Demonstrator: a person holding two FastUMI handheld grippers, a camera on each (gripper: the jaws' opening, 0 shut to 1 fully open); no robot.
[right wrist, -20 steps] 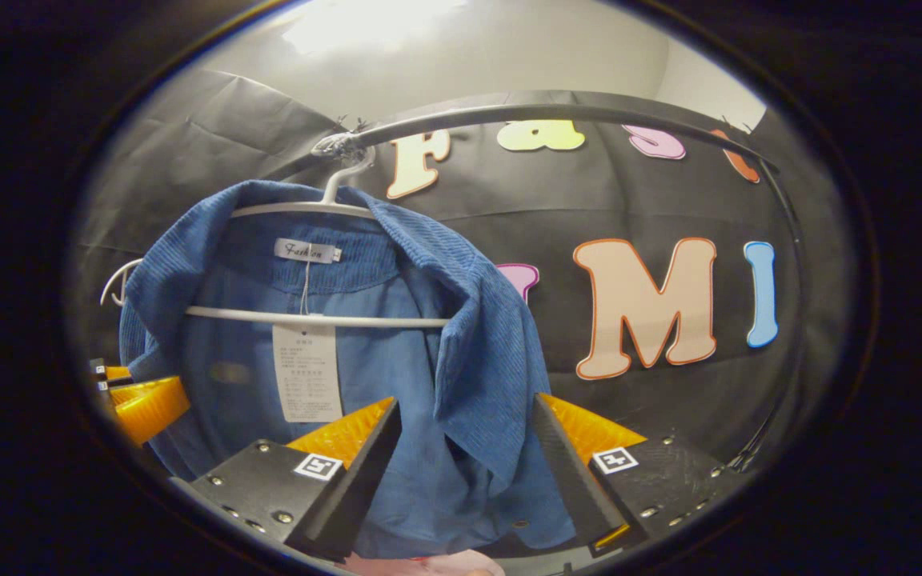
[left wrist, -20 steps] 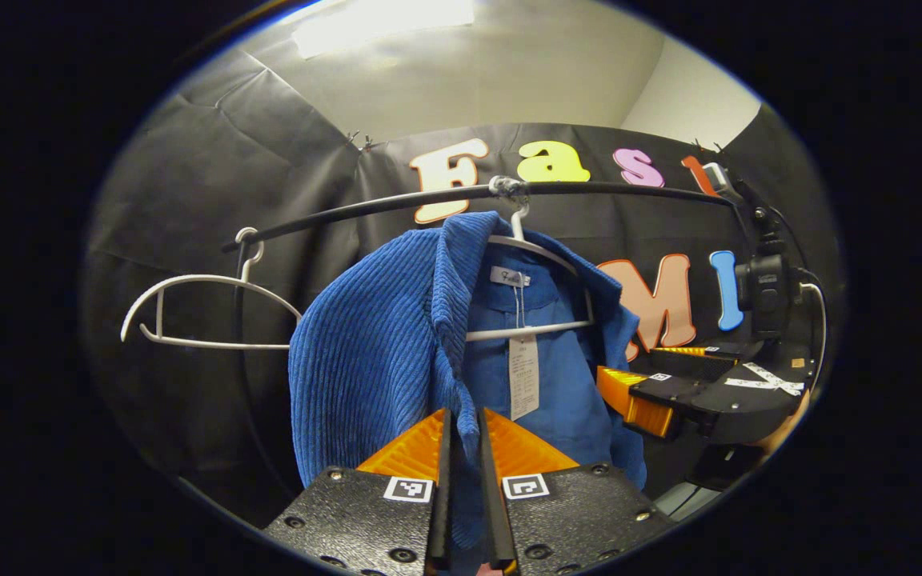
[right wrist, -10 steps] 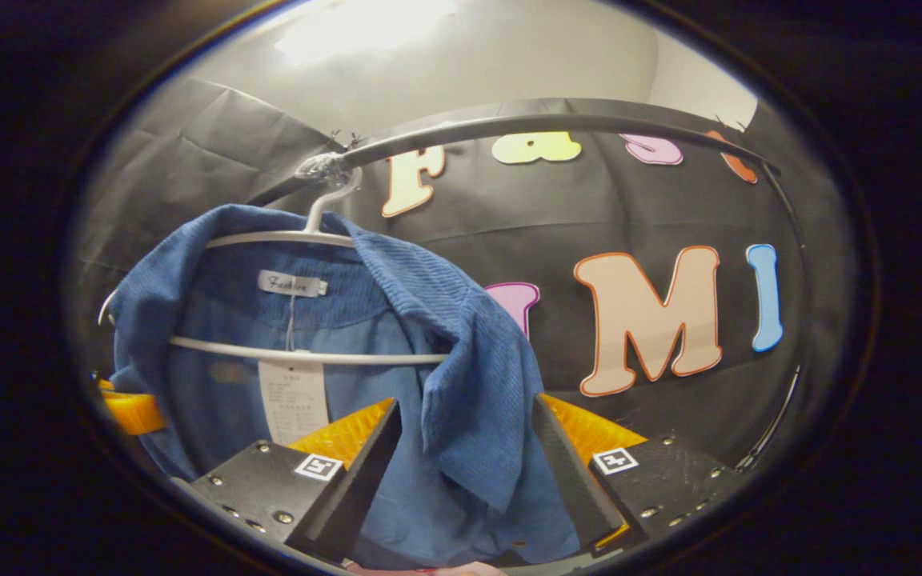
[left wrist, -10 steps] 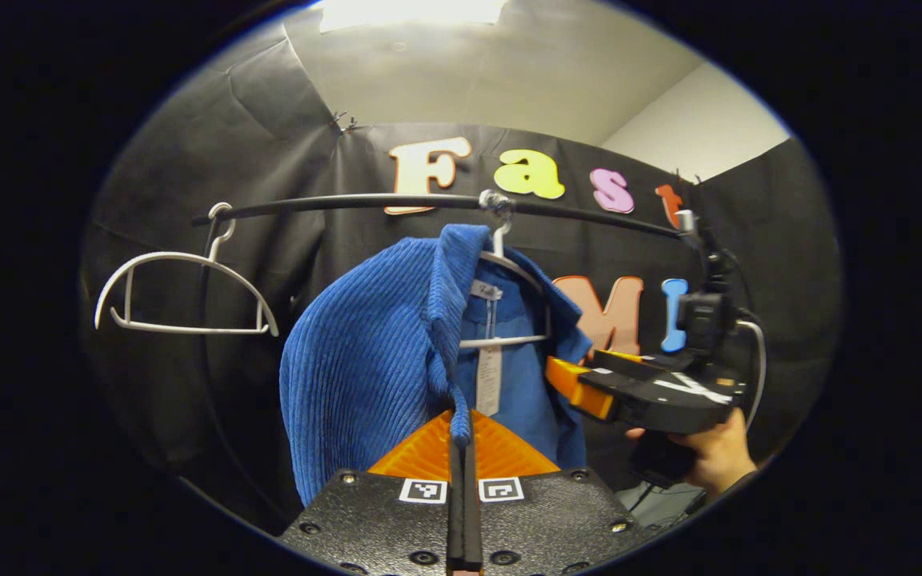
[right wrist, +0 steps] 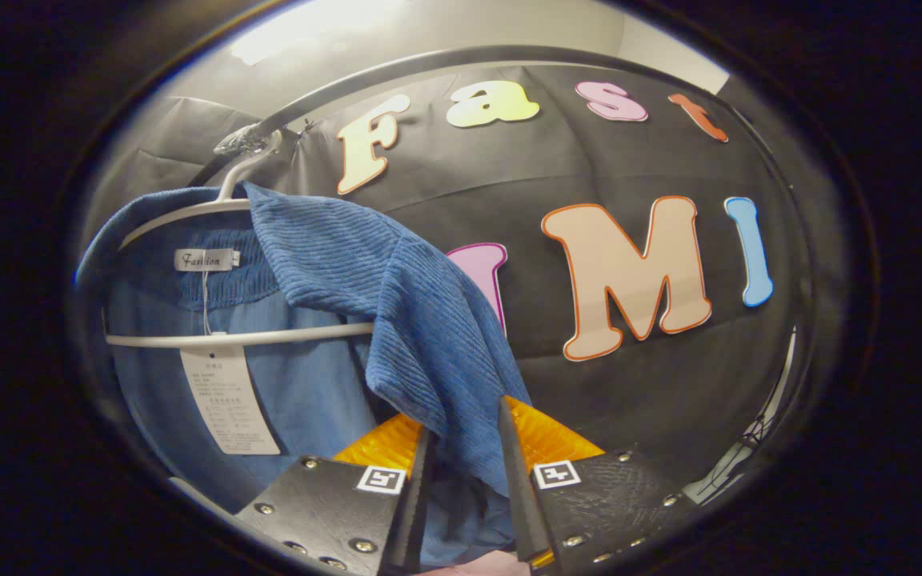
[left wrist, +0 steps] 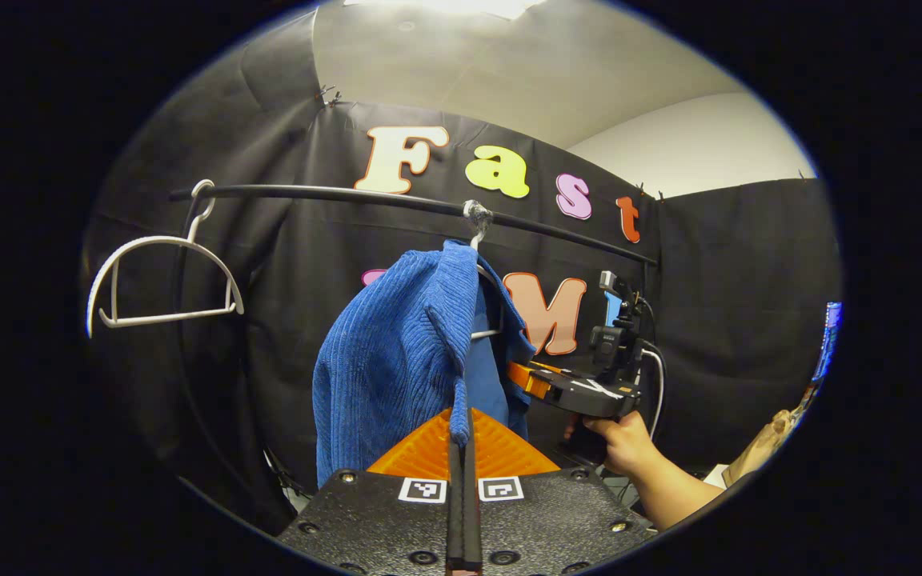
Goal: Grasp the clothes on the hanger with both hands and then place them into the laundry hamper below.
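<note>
While the blue corduroy jacket [left wrist: 397,336] hangs lengthwise from its white hanger [right wrist: 213,336] on the black rail [left wrist: 333,194], the left gripper [left wrist: 461,424] is pinched tight on one front edge; the right gripper [right wrist: 461,448] has narrowed around the other, though whether both fingers press is unclear. Freeing it looks like lifting upward.

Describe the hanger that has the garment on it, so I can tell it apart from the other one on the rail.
Start at the black rail that runs across the booth's cloth wall. Two white hangers hook over it: an empty hanger near the rail's left end in the left gripper view, and the loaded hanger at mid-rail. The loaded one carries a blue corduroy shirt with a paper tag.
</note>
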